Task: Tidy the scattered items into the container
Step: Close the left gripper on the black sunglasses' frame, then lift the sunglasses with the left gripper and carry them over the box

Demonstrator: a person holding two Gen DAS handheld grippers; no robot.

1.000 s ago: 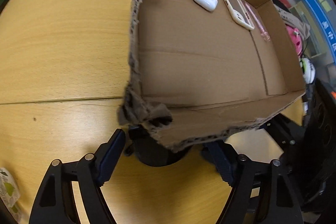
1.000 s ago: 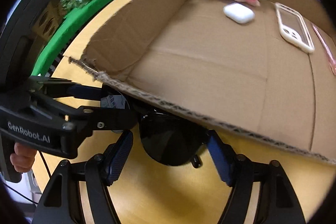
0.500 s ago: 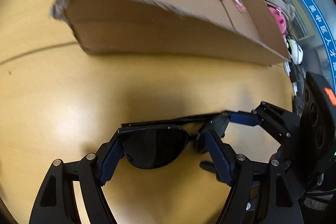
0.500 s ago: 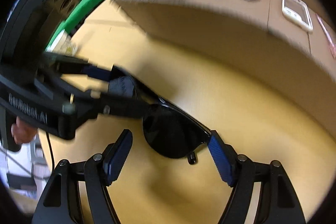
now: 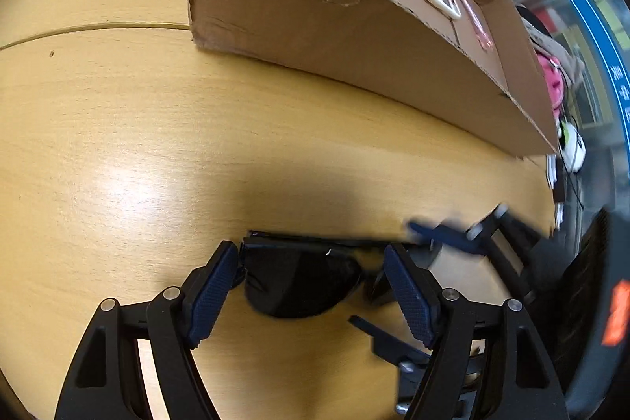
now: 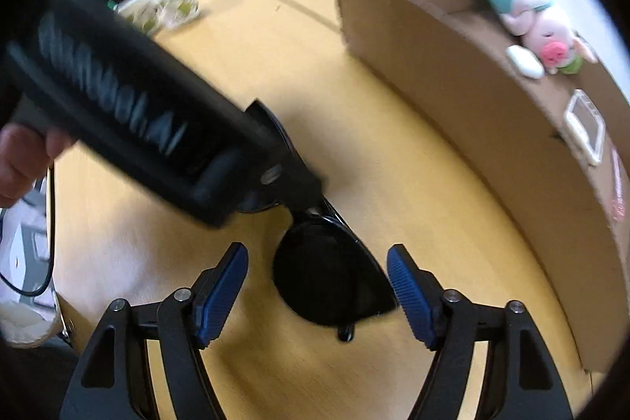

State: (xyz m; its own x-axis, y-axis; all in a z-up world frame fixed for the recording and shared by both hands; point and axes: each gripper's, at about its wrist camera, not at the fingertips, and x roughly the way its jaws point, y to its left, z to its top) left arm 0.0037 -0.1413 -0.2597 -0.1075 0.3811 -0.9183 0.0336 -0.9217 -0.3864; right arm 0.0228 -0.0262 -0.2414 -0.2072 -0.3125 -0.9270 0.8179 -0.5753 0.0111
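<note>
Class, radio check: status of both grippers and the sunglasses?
Left gripper closing, pads astride one lens. Right gripper closing around the other. Sunglasses outside the cardboard box. Path clear.

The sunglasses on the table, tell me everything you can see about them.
The sunglasses have a glossy black frame and very dark lenses. They lie on the wooden table, outside the cardboard box. One lens sits between the left gripper's closing blue-padded fingers, the other between the right gripper's, also closing. Firm contact isn't clear.
</note>
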